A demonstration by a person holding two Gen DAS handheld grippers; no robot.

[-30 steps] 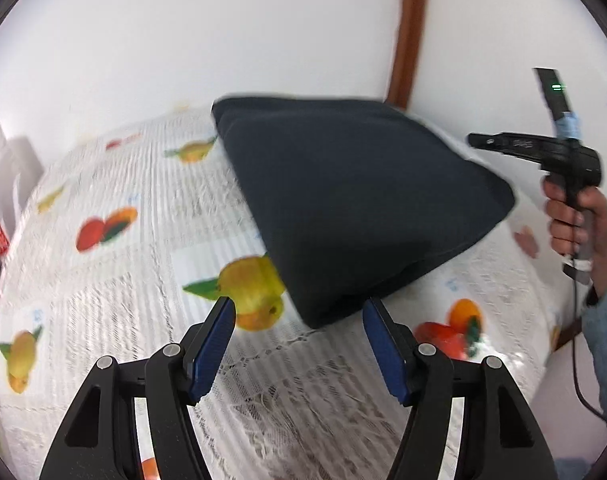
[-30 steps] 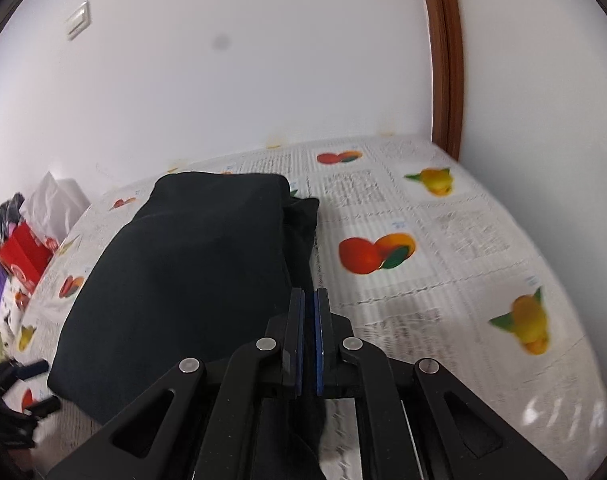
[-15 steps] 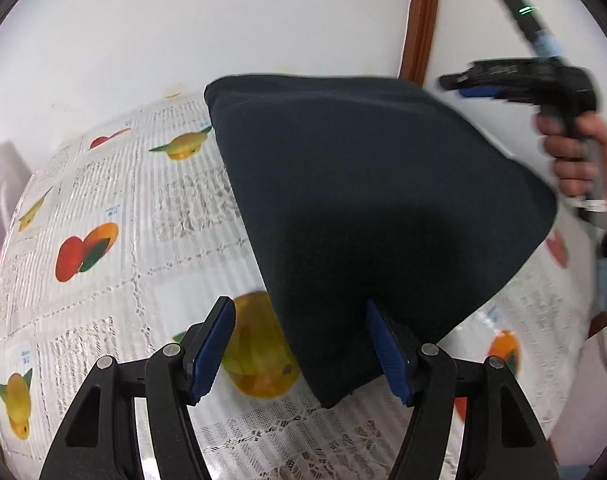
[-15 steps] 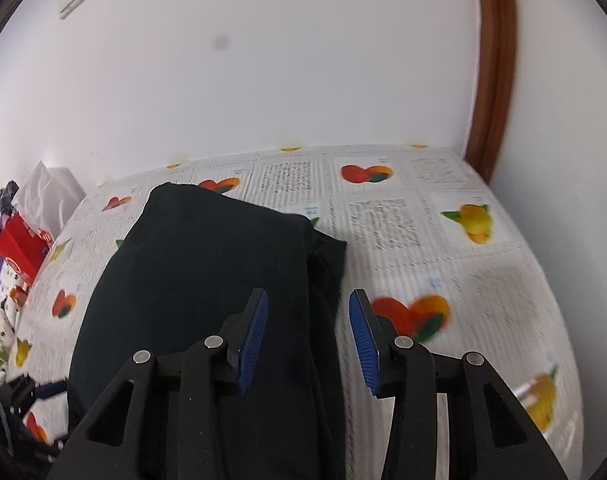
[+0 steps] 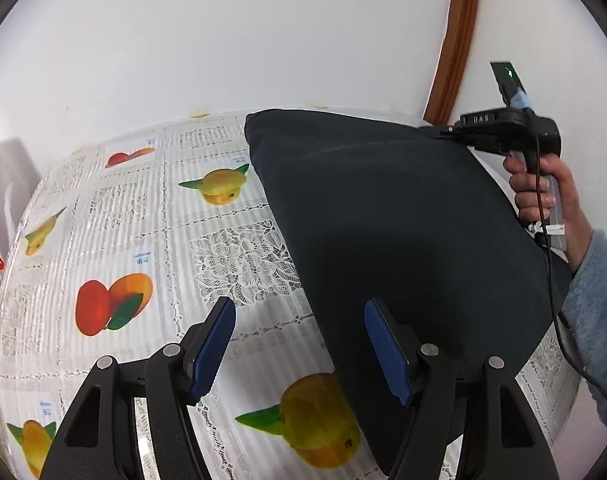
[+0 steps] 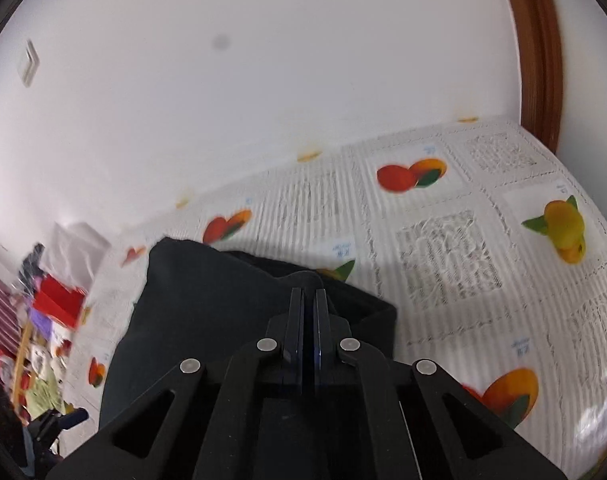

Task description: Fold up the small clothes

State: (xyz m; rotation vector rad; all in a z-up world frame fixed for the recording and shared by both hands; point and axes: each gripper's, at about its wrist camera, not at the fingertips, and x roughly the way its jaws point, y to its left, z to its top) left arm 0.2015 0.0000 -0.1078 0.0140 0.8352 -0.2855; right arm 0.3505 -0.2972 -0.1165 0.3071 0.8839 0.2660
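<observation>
Your right tool [image 6: 309, 320], its 2 pads pinched on the dark garment [image 5: 403, 220], holds 1 edge. Your left tool [image 5: 299, 348] gapes empty, cloth just beyond its right pad. Risk: thin fabric slipping free, dropping onto the surface [image 5: 143, 220].

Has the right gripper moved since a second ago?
Yes. In the left wrist view the right gripper has moved left over the dark garment, toward the brown door frame.
</observation>
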